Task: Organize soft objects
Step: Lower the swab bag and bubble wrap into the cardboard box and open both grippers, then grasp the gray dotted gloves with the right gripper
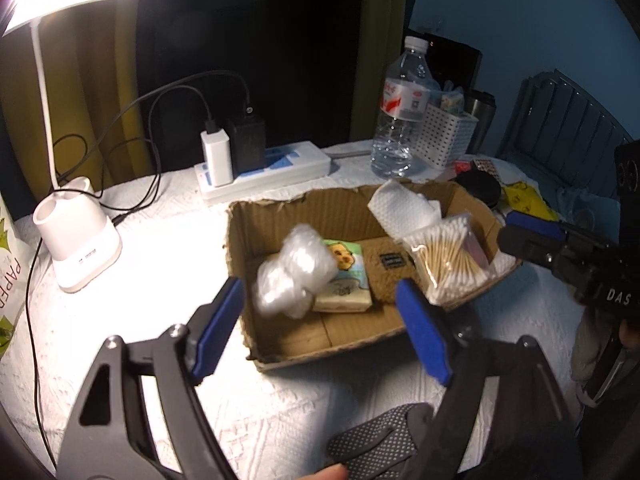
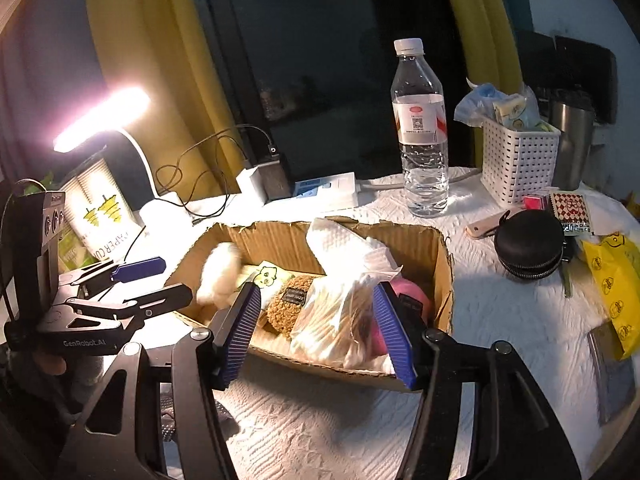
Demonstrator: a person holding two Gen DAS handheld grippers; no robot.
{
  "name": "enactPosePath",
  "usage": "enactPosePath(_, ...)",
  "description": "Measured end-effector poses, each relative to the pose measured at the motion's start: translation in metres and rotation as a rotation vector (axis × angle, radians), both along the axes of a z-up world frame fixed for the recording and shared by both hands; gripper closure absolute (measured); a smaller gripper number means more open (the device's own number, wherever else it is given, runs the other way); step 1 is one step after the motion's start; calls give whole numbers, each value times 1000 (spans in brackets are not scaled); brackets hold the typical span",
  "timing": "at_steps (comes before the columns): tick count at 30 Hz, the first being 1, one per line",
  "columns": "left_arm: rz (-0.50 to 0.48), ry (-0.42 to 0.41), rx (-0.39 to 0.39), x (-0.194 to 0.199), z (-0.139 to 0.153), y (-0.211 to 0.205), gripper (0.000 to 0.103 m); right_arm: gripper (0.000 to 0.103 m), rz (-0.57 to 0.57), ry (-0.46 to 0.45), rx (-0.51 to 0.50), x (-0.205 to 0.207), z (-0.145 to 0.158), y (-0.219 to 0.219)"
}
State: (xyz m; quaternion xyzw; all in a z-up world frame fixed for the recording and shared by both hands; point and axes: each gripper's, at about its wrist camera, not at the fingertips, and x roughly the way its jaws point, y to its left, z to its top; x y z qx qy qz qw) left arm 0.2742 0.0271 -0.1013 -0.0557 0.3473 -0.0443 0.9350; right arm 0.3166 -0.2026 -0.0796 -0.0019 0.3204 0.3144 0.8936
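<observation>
An open cardboard box sits on the white cloth. In it lie a clear plastic bundle, blurred, at the left end, a tissue pack with a cartoon face, a brown fuzzy pouch, a bag of cotton swabs, a white paper towel and a pink item. My left gripper is open and empty at the box's near edge. My right gripper is open and empty over the swab bag.
A desk lamp, power strip with chargers, water bottle, white basket, steel cup, black round case and yellow bag surround the box. A paper cup pack stands at the left.
</observation>
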Motion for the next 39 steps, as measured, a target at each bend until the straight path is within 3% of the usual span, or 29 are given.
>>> enactPosePath(10, -14, -41, -3, -28, 10, 2, 23, 41, 18, -22, -22, -25, 8, 7)
enactPosePath(22, -17, -49, -23, -62, 2, 15, 23, 41, 47, -22, -61, -58, 7, 30)
enactPosePath(39, 4, -18, -77, -90, -31, 42, 23, 41, 103, 80, -126, -80, -37, 72)
